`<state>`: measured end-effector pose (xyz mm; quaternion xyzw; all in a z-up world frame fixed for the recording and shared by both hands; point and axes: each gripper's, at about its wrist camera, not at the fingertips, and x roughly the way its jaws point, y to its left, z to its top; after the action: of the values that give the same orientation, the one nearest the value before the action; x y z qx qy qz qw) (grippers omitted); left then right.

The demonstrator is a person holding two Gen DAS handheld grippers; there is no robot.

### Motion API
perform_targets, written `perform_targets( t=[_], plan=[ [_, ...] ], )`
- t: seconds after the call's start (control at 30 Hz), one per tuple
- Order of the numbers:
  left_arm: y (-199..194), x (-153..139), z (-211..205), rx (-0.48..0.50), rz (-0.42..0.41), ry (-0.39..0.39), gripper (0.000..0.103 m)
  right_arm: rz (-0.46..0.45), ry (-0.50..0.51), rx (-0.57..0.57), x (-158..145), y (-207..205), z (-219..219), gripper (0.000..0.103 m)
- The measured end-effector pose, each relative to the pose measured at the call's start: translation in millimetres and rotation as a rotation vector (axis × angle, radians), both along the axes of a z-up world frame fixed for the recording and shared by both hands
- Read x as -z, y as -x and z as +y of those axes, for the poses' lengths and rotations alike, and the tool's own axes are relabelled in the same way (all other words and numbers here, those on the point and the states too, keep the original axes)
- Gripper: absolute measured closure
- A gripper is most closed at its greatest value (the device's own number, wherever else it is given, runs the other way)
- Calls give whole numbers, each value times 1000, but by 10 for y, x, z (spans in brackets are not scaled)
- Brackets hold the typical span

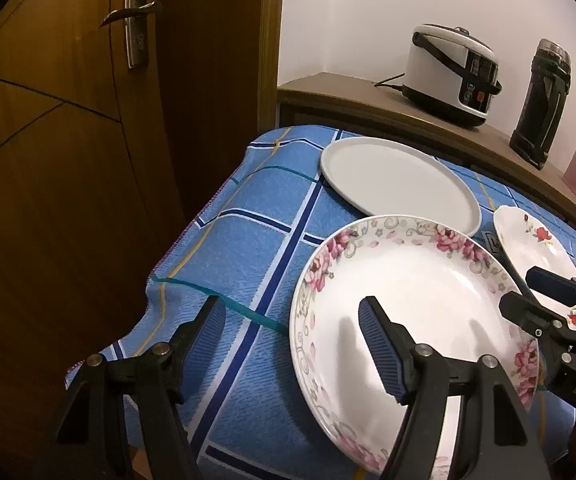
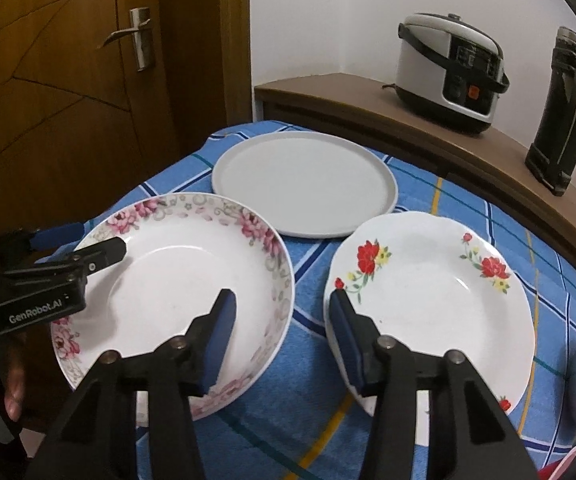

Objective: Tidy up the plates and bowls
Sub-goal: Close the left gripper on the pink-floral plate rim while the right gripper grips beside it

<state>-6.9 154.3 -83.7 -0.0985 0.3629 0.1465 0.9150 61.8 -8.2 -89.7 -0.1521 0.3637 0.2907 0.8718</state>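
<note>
- Pink-flowered white porcelain deep plate (image 2: 176, 288) — it sits at the near left corner of the blue checked tablecloth (image 2: 311, 292), its near rim overhanging the cloth's edge a little; the red-flowered scalloped white plate (image 2: 431, 300) lies just beside it to the right, and the plain grey round flat plate (image 2: 305, 184) sits behind both, toward the far edge.
- The left gripper (image 1: 291, 316) stands released, its jaws straddling the pink-flowered plate's left rim: one finger hangs outside over the cloth, the other over the well, and neither pad presses yet.
- The right gripper (image 2: 284, 312) is also unclenched, half-wide, over the gap between the two flowered plates; nothing lies between its pads.
- The step in hand looks like taking a flowered plate to stack it. To do it well, the left fingers should sink until the rim sits deep between the pads, then clench squarely — a shallow pinch on glazed porcelain would likely slip.
- The right gripper should commit to one rim, not both.
- Lift level before carrying over.
</note>
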Motion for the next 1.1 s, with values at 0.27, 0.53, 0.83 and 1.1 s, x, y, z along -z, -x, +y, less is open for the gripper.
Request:
perform_targets(
  t=[0.27,0.53,0.83,1.1],
  plan=[
    [-39,52,48,-7,16,5,32,5,-10,-5,-11,23,0,53],
    [-66,88,57,1,14,8,32,44,-43,10,0,32,-113,54],
    [-48,101,35,24,-6,28,45,40,-39,21,9,16,-122,59],
    [-39,91,2,49,-19,40,56,23,-27,17,-11,17,-79,65]
  ],
)
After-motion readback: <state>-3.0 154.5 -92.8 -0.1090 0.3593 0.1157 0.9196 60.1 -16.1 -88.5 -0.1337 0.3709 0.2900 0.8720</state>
